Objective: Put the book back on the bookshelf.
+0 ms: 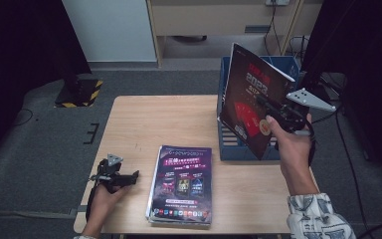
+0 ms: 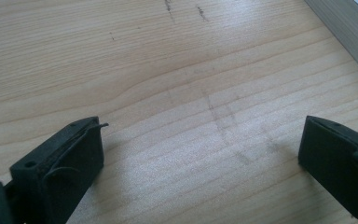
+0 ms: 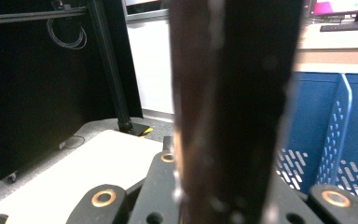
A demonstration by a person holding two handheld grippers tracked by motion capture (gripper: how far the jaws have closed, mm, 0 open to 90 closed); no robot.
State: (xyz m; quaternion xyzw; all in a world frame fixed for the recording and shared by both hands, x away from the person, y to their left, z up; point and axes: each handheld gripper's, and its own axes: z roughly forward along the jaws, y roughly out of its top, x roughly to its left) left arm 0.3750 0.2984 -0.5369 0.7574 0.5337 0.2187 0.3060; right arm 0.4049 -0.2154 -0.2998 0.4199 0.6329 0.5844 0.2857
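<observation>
A dark red magazine (image 1: 246, 97) is held upright above the blue file rack (image 1: 227, 142) at the table's right, with my right gripper (image 1: 273, 110) shut on its lower edge. In the right gripper view the magazine (image 3: 235, 107) stands edge-on, blurred, between the jaws. A stack of magazines (image 1: 181, 183) with a dark purple cover lies flat at the front middle of the wooden table (image 1: 149, 124). My left gripper (image 1: 129, 177) rests on the table left of that stack, open, with bare wood (image 2: 200, 140) between its fingers (image 2: 70, 168).
The blue rack has perforated dividers (image 3: 335, 135). A black stand with a yellow-and-black base (image 1: 79, 92) sits on the grey floor beyond the table's left corner. Cables (image 1: 348, 149) trail on the floor at the right. The stack's edge (image 2: 345, 32) shows near the left gripper.
</observation>
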